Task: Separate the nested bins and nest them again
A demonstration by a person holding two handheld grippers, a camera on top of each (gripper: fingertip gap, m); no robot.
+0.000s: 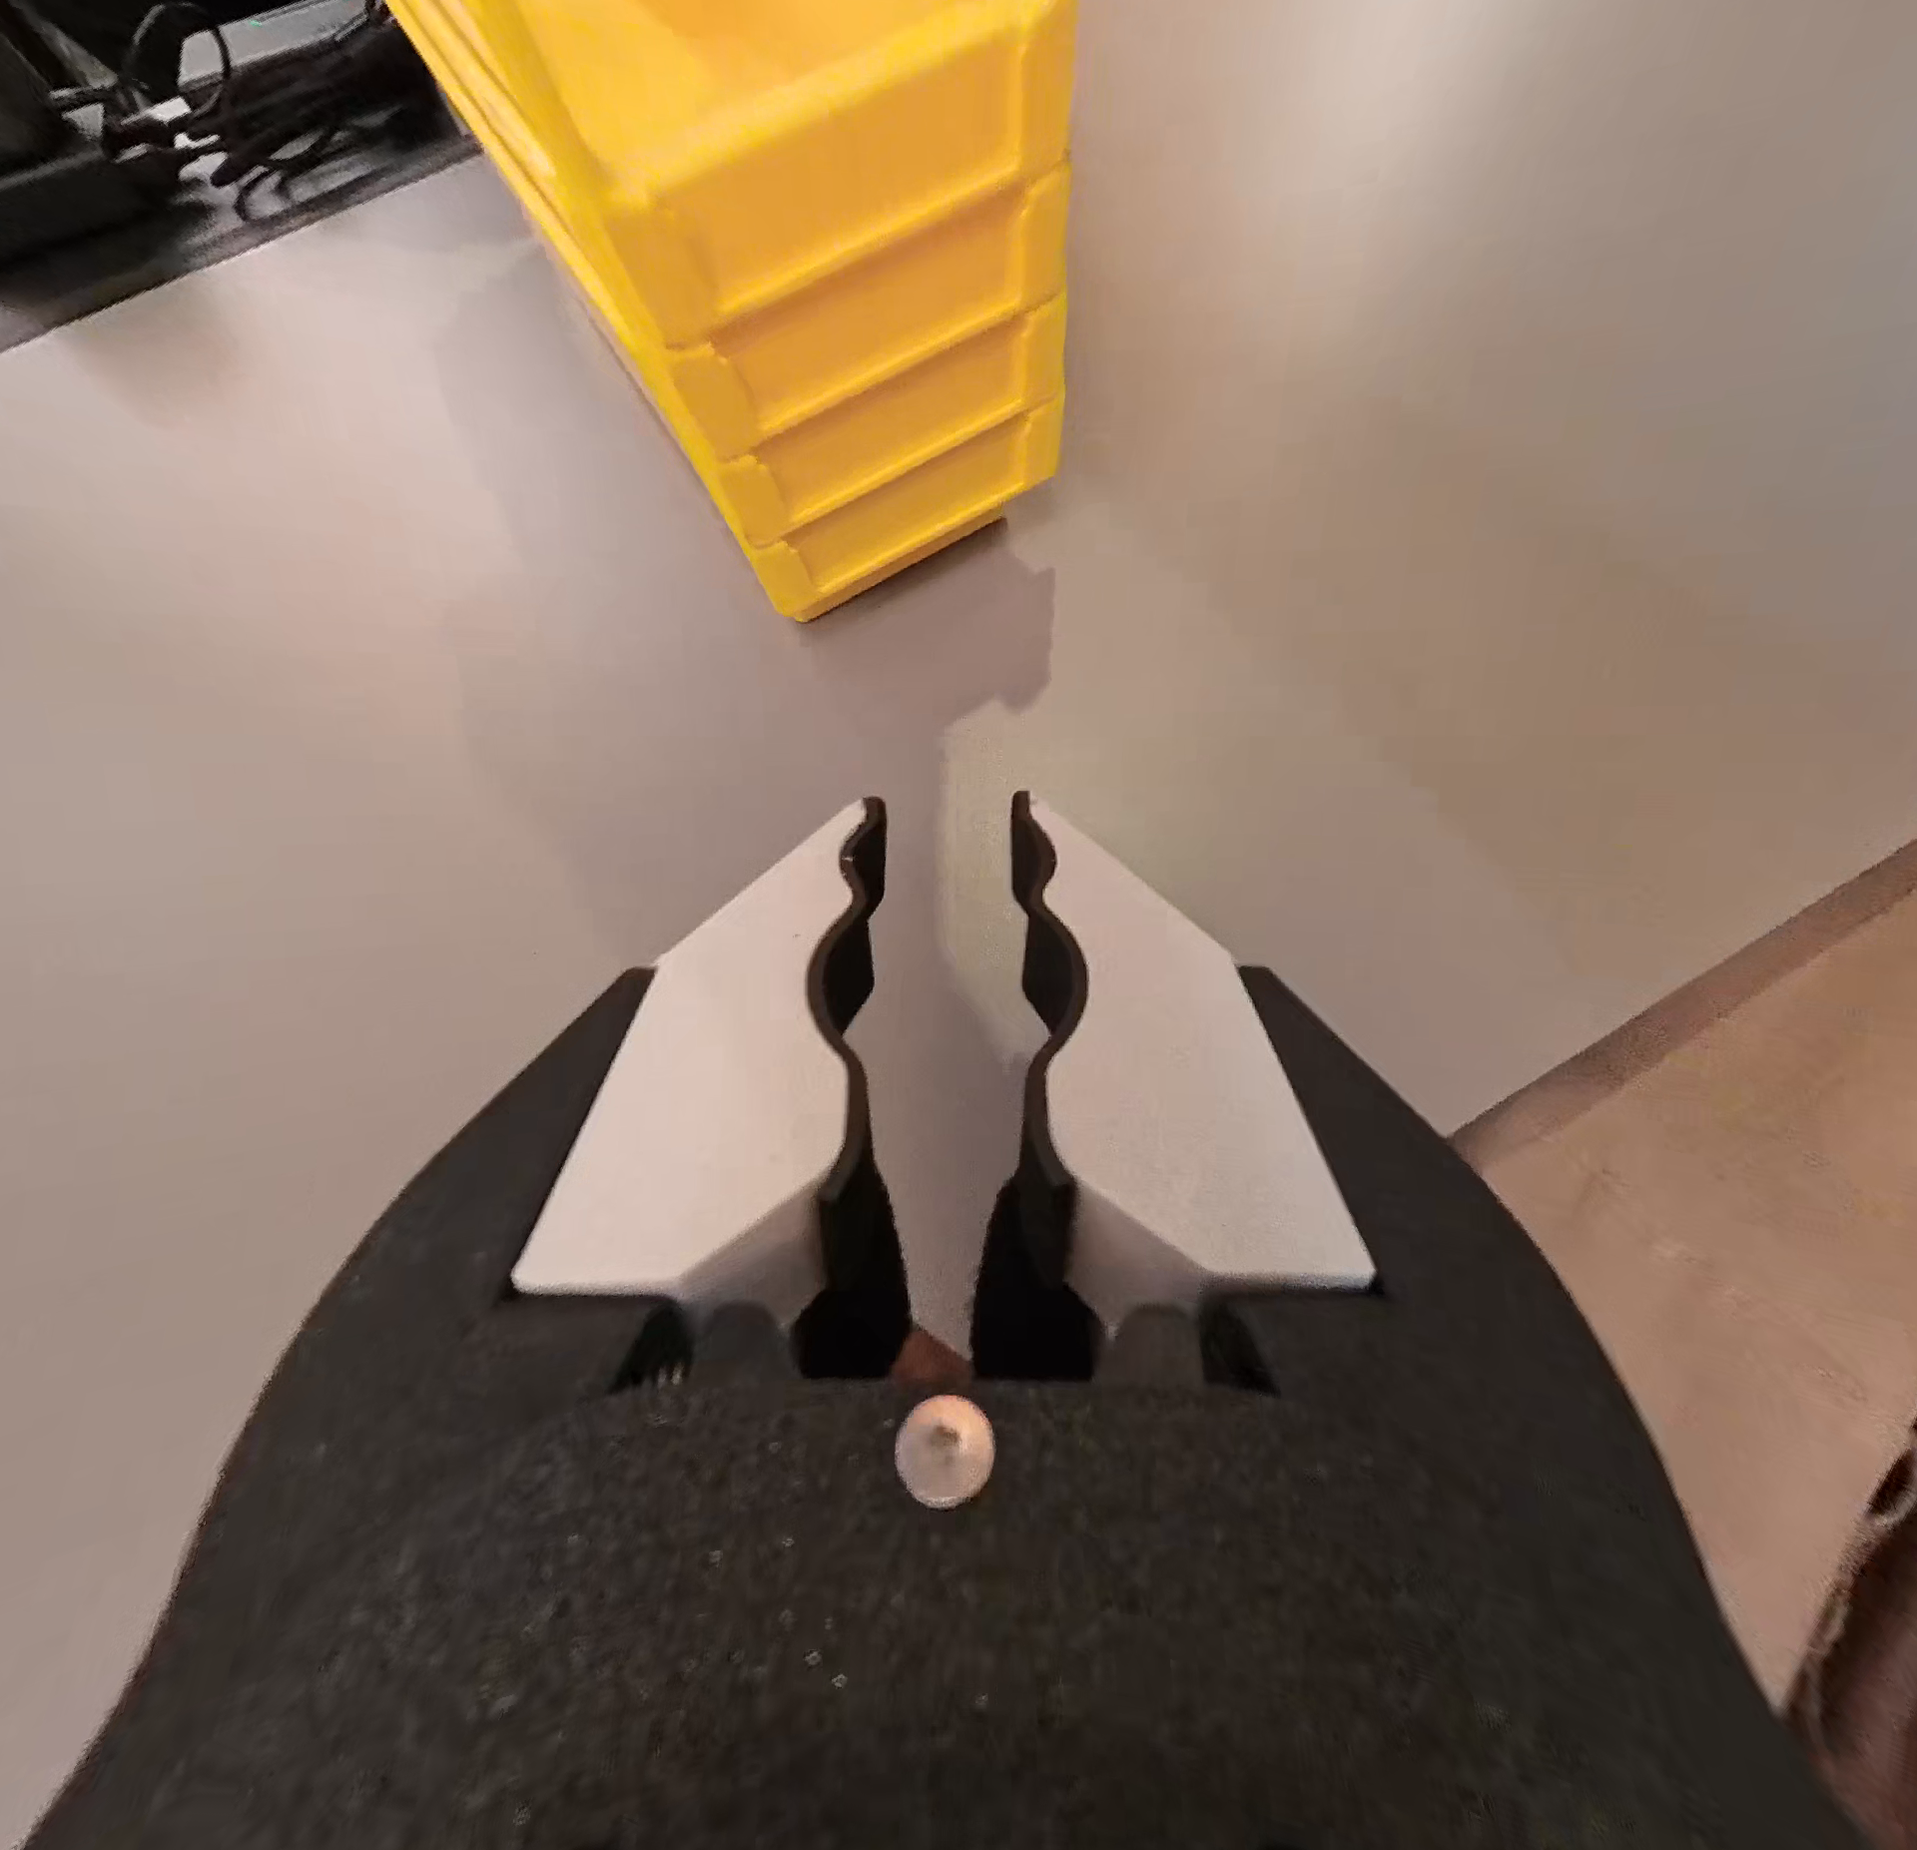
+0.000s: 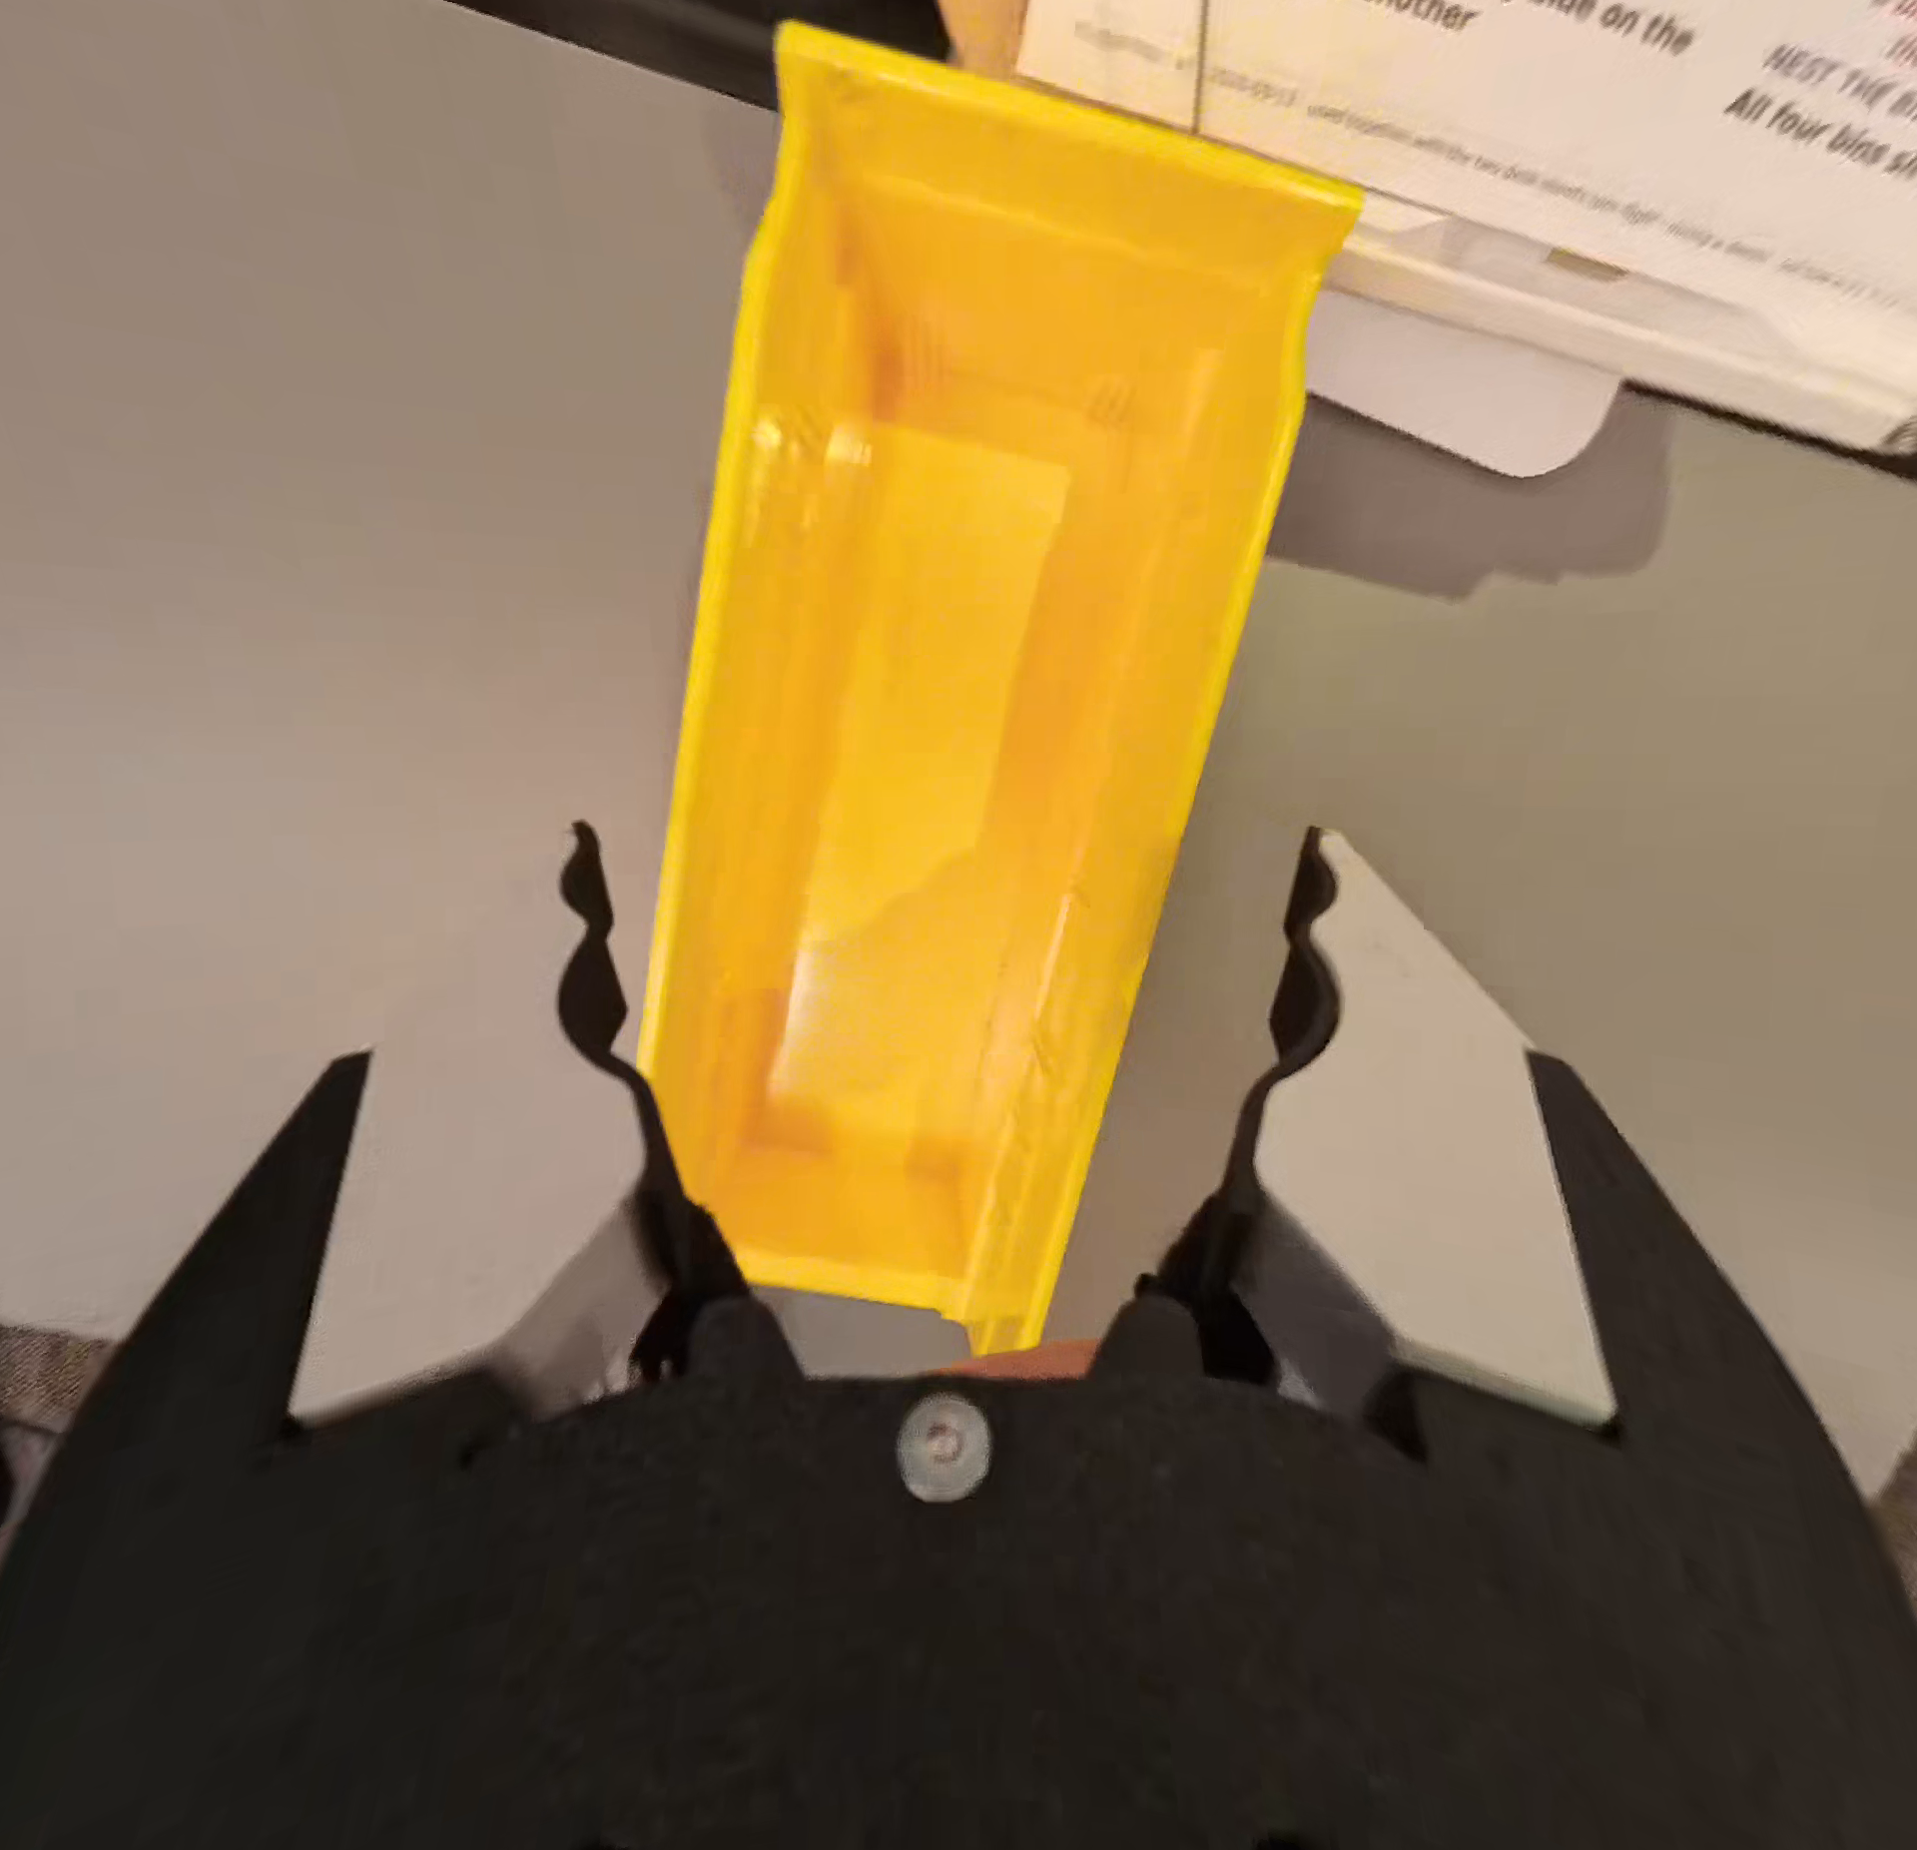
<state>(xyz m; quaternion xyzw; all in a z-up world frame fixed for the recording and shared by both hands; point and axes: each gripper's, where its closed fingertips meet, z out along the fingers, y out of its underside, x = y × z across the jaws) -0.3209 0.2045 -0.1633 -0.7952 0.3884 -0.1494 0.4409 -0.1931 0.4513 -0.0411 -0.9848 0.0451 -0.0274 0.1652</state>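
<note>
1. while the left gripper (image 1: 947, 815) hangs over the grey table (image 1: 311, 763), its two fingers stand close together with only a narrow slot of bare table showing between them, and nothing is held.
2. ahead of it, well apart from the fingertips, the stack of yellow bins (image 1: 861, 275) stands on the table; four rims show one above another, so four bins sit nested.
3. at the far left of that view, past the table's edge, lies a dark tangle of cables (image 1: 207, 109).
4. at the lower right of the same view the table ends and a tan floor (image 1: 1660, 1230) shows below it.
5. in the right wrist view the right gripper (image 2: 944, 846) is spread wide, its fingers on either side of the near end of the stack (image 2: 965, 659), seen from above with the hollow of the top bin open to the camera.
6. the left finger (image 2: 596, 970) lies just beside the stack's left wall; whether it touches, i cannot tell. the right finger (image 2: 1302, 970) stands clear of the right wall.
7. to the upper right, beside the far end of the stack, a white printed sheet (image 2: 1504, 141) rests over the table (image 2: 311, 452).
</note>
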